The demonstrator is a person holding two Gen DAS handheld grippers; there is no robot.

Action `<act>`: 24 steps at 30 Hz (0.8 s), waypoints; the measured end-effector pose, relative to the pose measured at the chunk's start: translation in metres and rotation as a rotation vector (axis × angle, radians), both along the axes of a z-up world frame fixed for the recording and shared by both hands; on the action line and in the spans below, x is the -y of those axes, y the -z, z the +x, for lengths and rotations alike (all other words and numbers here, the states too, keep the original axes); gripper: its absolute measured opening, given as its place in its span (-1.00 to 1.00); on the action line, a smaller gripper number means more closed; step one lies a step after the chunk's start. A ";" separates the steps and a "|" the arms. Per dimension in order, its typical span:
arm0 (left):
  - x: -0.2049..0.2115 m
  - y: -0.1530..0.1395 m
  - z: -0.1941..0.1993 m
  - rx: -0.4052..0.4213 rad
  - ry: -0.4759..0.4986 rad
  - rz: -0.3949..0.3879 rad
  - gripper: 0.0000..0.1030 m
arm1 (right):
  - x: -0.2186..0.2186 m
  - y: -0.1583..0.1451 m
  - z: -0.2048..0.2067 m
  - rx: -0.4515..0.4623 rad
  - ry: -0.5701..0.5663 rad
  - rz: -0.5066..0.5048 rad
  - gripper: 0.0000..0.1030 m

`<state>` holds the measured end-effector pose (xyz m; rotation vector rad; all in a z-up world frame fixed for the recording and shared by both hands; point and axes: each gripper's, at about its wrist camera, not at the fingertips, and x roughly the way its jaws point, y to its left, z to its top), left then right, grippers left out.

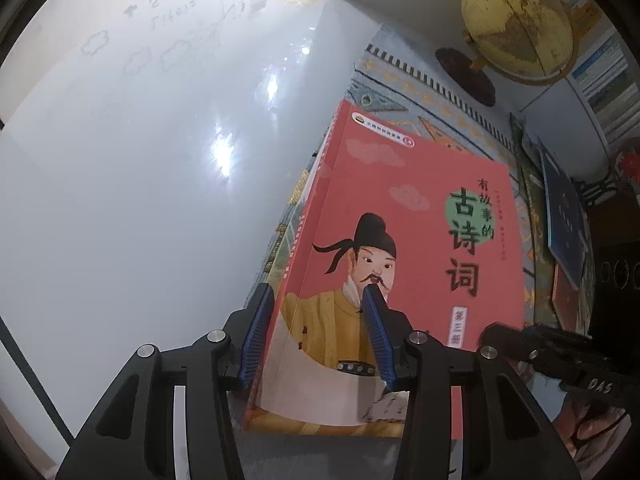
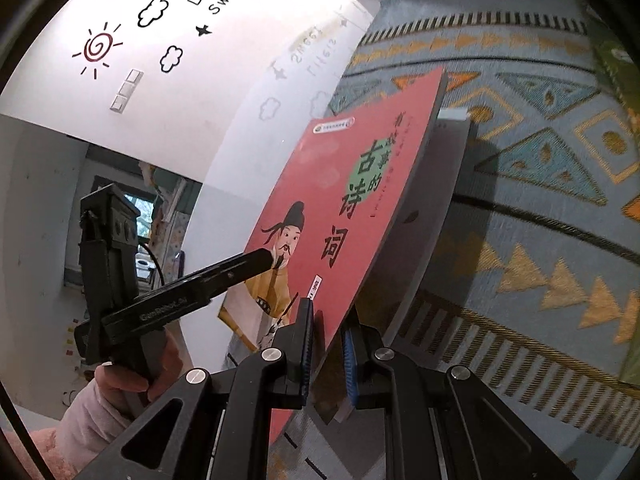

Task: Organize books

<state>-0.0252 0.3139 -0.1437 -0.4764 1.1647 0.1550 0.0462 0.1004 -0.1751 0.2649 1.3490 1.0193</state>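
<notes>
Red book (image 1: 400,216) stands tilted over patterned rug (image 2: 540,240), both your grippers clamping it. Left view alone: globe (image 1: 516,20) at 1 o'clock. Right view alone: your sleeve (image 2: 84,420), possibly grey book (image 2: 448,168) behind. Left gripper (image 1: 316,328) grasps spine; right gripper (image 2: 328,344) clenched on the book's lower edge.

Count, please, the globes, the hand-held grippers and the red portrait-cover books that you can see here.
Globe: 1
Red book: 1
Hand-held grippers: 2, the left hand-held gripper and the right hand-held gripper
Total: 4
</notes>
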 end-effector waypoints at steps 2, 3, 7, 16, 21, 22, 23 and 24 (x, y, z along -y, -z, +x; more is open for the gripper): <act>-0.002 0.000 0.001 -0.005 -0.011 0.007 -0.16 | -0.003 0.003 -0.001 -0.013 -0.003 -0.004 -0.74; -0.003 0.000 0.002 -0.008 -0.011 0.008 -0.16 | -0.002 0.004 -0.001 -0.016 -0.003 -0.003 -0.75; -0.003 0.002 0.005 -0.027 -0.006 0.025 -0.16 | -0.003 0.010 -0.004 -0.029 0.002 -0.014 -0.74; 0.003 0.002 0.011 -0.050 0.017 0.072 -0.11 | 0.004 0.014 -0.003 -0.062 0.038 -0.019 -0.72; 0.005 0.000 0.016 -0.047 0.021 0.066 -0.11 | 0.010 0.014 -0.001 -0.063 0.048 -0.028 -0.71; 0.006 0.000 0.017 -0.047 0.025 0.072 -0.11 | 0.011 0.014 -0.001 -0.063 0.050 -0.029 -0.71; 0.008 0.000 0.019 -0.049 0.028 0.077 -0.11 | 0.013 0.013 -0.001 -0.064 0.055 -0.029 -0.71; 0.009 0.000 0.020 -0.049 0.033 0.083 -0.11 | 0.014 0.013 -0.001 -0.066 0.060 -0.031 -0.71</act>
